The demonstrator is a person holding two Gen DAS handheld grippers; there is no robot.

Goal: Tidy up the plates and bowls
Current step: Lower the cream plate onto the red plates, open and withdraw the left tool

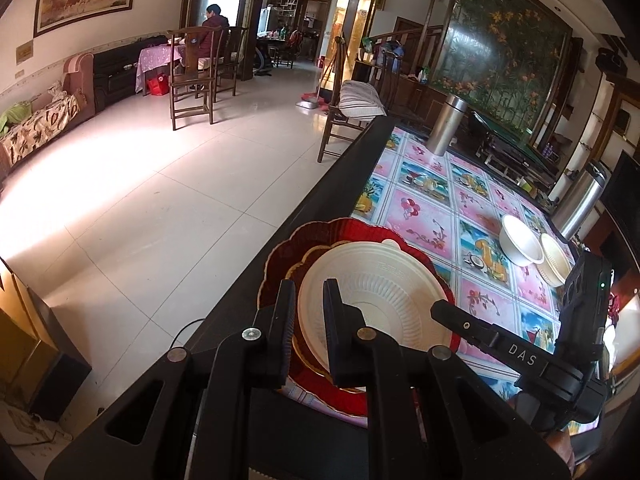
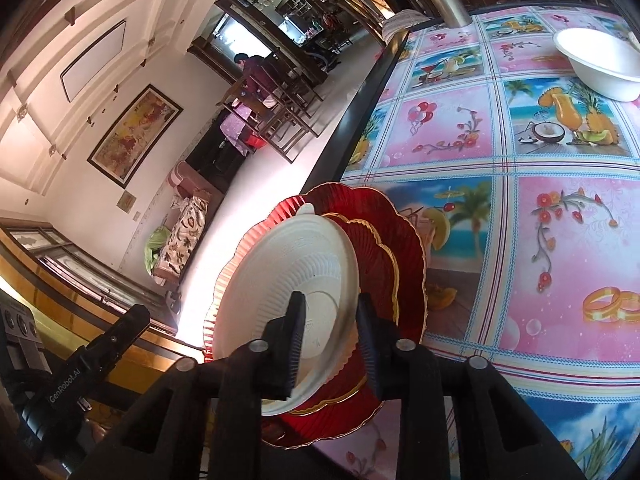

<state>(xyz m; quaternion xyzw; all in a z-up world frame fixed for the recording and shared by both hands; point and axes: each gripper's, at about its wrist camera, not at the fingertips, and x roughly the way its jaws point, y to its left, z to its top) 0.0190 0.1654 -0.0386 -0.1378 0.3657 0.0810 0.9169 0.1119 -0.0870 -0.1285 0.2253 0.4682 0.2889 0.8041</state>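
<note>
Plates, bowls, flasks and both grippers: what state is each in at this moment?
White plate: topmost on the stack, left gripper shut on its rim.
Red plates: stacked at the table edge.
White bowls: upright, separate.
Steel flasks: standing, closed.
Right gripper: open around the white plate's rim.

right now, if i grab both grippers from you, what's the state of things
Left gripper: shut on the white plate, pinching its near rim.
Right gripper: open, jaws astride the same plate's edge, not pressing.
The white plate sits atop the small red plate, itself on the large red plate, at the table edge.
Done: three plates stacked.
Left: two white bowls across the table, leaning together, not nested.
</note>
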